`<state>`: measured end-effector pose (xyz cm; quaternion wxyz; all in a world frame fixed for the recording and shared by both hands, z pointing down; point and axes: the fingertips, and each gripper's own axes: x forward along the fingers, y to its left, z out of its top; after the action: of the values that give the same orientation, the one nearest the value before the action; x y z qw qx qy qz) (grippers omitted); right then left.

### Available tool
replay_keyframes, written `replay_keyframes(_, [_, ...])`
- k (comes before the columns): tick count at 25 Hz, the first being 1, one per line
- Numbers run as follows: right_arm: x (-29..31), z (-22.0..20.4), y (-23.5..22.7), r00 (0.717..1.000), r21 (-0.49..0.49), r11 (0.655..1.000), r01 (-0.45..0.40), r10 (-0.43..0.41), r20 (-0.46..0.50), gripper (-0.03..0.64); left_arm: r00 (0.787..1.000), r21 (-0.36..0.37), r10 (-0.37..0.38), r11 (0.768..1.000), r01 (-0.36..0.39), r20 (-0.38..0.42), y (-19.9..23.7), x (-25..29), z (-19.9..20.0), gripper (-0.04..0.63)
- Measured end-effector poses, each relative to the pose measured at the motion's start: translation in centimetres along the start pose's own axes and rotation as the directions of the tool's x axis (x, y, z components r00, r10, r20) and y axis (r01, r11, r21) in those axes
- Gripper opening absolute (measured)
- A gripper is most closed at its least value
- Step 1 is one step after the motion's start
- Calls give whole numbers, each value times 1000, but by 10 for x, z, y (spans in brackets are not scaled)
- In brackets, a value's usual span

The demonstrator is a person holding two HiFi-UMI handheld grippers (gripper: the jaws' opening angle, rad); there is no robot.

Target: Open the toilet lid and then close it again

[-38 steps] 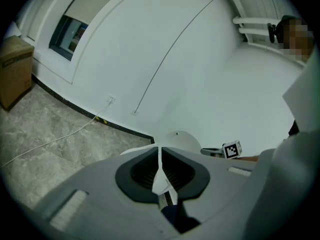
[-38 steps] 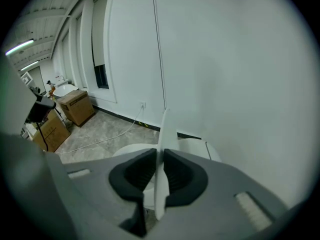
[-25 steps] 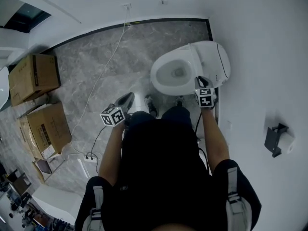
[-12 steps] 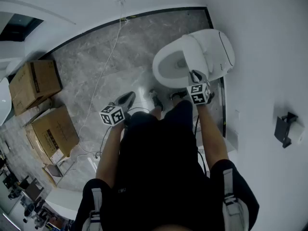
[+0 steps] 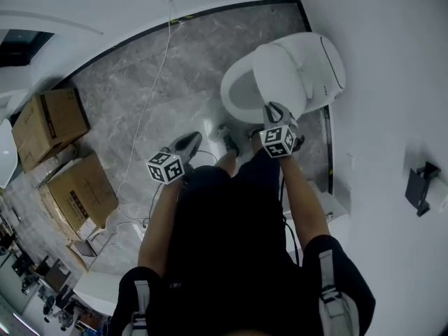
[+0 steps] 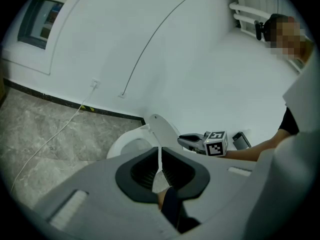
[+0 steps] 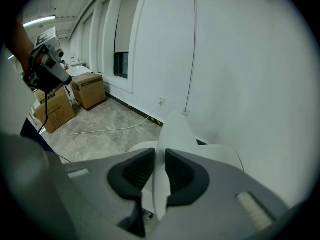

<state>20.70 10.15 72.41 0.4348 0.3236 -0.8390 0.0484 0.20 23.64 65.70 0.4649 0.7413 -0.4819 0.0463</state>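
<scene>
**A:** Where does the toilet lid [image 5: 294, 68] stand?

**B:** It is tilted partway over the bowl [image 5: 236, 98], neither upright nor flat; in the head view it covers the back of the opening, while the front of the bowl is bare.

**A:** What has hold of it?

**B:** The right gripper [image 5: 274, 110] is at its front rim; the right gripper view shows that rim running straight between the two dark pads. The jaws have just been opening and stand at a middling gap; the rim looks loosely bracketed rather than clamped, touching one pad at most.

**A:** And the other one?

**B:** The left gripper [image 5: 189, 142] hangs well apart from the toilet, over the grey floor [image 5: 140, 103]. Its fingers are nearly together, with only a thin slit between them; nothing is in them.

**A:** So how far along is the job?

**B:** By my reading the raising is done and the closing is about half done. The lid has yet to come down flat on the bowl; after that the right gripper has only to come clear of the rim.

**A:** Any worry?

**B:** With the hold this slack, the lid may finish the drop by itself; whether it would land softly, I cannot tell.
</scene>
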Motion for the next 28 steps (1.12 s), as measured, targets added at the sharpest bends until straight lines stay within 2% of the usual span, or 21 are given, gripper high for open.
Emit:
replay_keyframes(4, [12,-2,17,999,-17,999,-33,33,8,74,1000,-17,-2,1000,2,-19,4,9,-9,29])
replay_keyframes(10, [30,-5,41,993,14,993,-115,115,-8,75,998,-50,-17,999,14,-53,-1,18,-28,29])
replay_keyframes(21, [60,-19,77,977,-49,977,-208,205,-65,83,998,-103,-15,995,10,-54,7,32,-43,29])
replay_keyframes(28, [81,-26,99,968,-73,968,-239,232,-97,86,994,-108,-12,994,1,-106,25,44,-64,29])
